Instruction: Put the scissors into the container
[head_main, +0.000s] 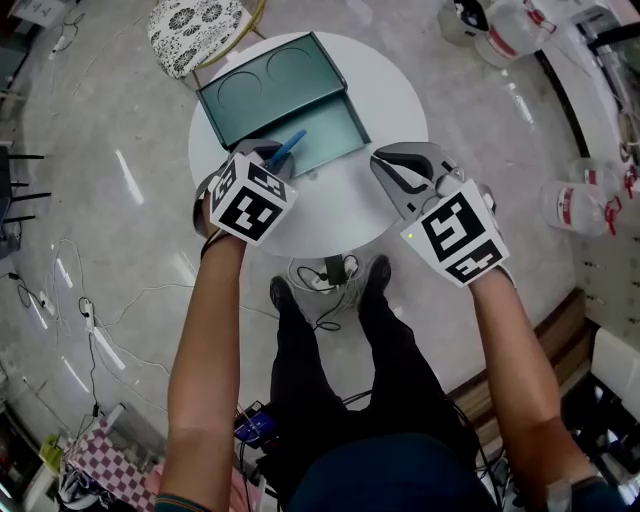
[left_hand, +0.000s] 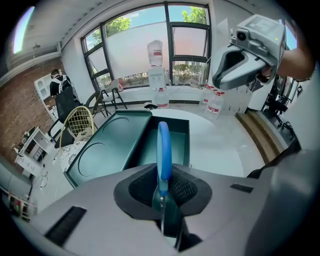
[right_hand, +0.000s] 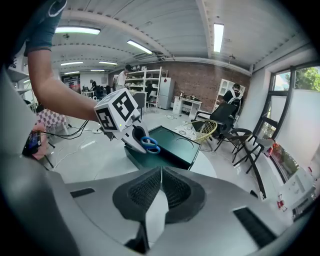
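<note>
Just over the near edge of the open dark-green container (head_main: 268, 92), the left gripper (head_main: 272, 156) was clamped on the scissors (head_main: 291, 146). Its pads pinched the metal blades while the blue handle loops stuck out forward above the box's deeper half. The container sat on a round white table (head_main: 392, 102), its lid laid back flat. Off to the right, the right gripper (head_main: 402, 176) hung over the table's edge, its jaws pressed together with nothing between them.
</note>
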